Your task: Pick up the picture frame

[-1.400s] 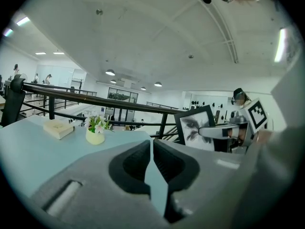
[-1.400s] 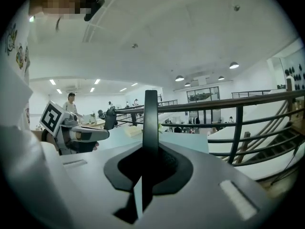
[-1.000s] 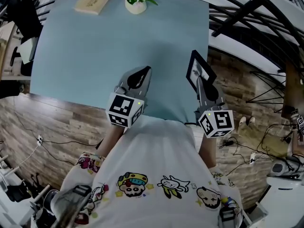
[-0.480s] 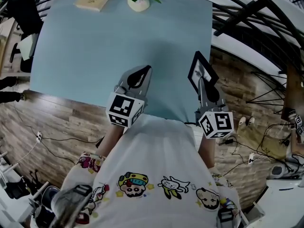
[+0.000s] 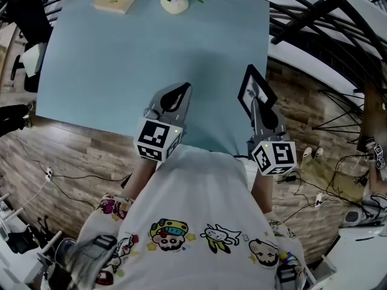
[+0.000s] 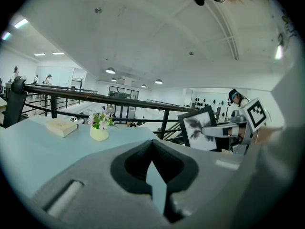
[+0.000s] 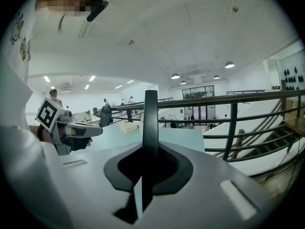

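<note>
1. The right gripper (image 7: 144,149) has its fingers closed almost all the way, clamped on the thin edge of the picture frame (image 7: 150,118). In its own view the frame rises edge-on as a dark, upright strip from between them.
2. The left gripper (image 6: 153,144) has its fingers fully together with nothing between them. Only the pale blue surface (image 5: 121,59) shows through the gap behind the tips.
3. Almost nothing has changed over the last second. Both grippers sit in the same places in the head view, the frame has the same tilt, and the grip is the same. Only the head camera's framing has shifted slightly.
4. For the task, this reads as a steady hold after the pick. The frame appears lifted over the near right edge of the surface, not resting on it. No view shows its lower edge clearly, so I cannot confirm that.
5. In the left gripper view the frame stands well to that gripper's right, its black border and white inked print facing the camera.
6. At the far end of the surface, well apart from both grippers, sit a small potted plant (image 5: 174,2) and a flat tan book (image 5: 117,0). A dark railing (image 7: 228,101) runs beyond.
</note>
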Motion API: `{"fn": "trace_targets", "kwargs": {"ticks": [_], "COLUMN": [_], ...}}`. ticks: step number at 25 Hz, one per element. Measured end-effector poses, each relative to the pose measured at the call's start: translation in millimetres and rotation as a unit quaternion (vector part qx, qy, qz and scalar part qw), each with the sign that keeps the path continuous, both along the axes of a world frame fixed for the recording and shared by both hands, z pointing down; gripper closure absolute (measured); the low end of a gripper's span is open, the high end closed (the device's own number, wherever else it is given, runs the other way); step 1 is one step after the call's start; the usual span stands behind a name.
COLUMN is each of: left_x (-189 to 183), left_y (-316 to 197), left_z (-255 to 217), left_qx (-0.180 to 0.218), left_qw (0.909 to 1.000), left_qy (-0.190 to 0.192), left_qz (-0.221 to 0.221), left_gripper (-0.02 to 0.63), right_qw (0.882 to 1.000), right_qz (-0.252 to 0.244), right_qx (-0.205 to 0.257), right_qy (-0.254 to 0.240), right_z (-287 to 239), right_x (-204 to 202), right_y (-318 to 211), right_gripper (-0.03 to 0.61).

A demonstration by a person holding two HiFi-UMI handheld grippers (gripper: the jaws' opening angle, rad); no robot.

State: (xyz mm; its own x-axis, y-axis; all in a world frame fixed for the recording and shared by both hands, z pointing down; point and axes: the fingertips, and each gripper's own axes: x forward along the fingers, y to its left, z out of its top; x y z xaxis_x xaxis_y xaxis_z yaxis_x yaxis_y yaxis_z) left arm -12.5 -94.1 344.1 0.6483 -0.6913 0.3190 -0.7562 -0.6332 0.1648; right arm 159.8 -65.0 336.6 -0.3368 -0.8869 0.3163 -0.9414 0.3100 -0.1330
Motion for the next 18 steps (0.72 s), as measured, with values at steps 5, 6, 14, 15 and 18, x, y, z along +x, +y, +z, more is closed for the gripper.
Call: {"fn": "trace_targets", "kwargs": {"ticks": [5, 6, 14, 15, 18], "left_x": [-0.2, -0.5, -2.5, -2.6, -3.5], "left_y": [-0.2, -0.5, -2.9, -3.0, -3.7], "left_z": [-0.1, -0.4, 2.4, 2.8, 3.5], "left_qx": [0.0, 0.0, -0.003, -0.003, -0.004], "left_qw": [1.0, 1.0, 1.0, 1.0, 1.0], "left_qy": [-0.002, -0.002, -0.004, -0.004, -0.004], "left_qz": [-0.002, -0.003, -0.006, -0.006, -0.005], "left_gripper": [0.615, 0.615, 0.615, 0.615, 0.615], "right_qw": [1.0, 1.0, 1.0, 1.0, 1.0], "right_qz": [0.002, 0.001, -0.004, -0.003, -0.003], "right_qx": [0.0, -0.001, -0.009, -0.009, -0.009], "right_qy": [-0.003, -0.003, -0.004, -0.004, -0.005], "right_z": [0.3, 0.4, 4.9, 5.0, 5.3], "right_x": [2.3, 2.4, 0.2, 0.3, 0.1], "right_y": [-0.4, -0.6, -2.2, -2.4, -3.1], "right_gripper": [0.555, 0.555, 0.555, 0.555, 0.555]}}
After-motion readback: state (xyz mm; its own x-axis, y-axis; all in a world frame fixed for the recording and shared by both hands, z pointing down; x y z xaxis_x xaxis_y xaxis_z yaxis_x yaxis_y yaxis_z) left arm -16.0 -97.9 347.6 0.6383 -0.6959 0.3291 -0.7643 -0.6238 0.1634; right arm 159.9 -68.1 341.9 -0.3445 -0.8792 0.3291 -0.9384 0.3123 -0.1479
